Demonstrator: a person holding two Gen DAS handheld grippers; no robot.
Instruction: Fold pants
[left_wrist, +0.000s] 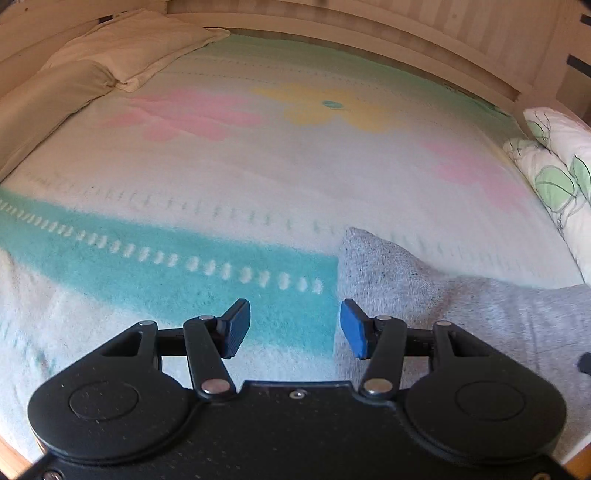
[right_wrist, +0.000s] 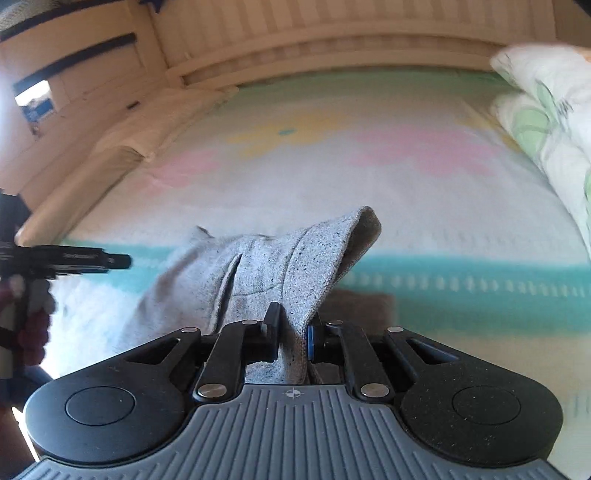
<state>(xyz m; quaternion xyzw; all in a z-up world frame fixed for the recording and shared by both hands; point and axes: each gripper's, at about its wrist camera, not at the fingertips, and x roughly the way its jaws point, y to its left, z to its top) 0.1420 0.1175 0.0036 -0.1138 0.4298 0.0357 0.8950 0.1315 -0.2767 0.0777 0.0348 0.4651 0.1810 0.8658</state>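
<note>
Pinching a fold of the grey sweatpants, the right gripper has its fingers pressed onto the cloth, which rises in a peak above the blanket. The left gripper hangs with fingers spread and nothing between them, over the blanket's teal stripe, just beside the pants' edge. Pillows line the bed's sides.

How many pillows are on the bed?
4. Two beige pillows lie along the bed's left edge, and two leaf-print pillows along its right edge. More could be hidden outside the views.
</note>
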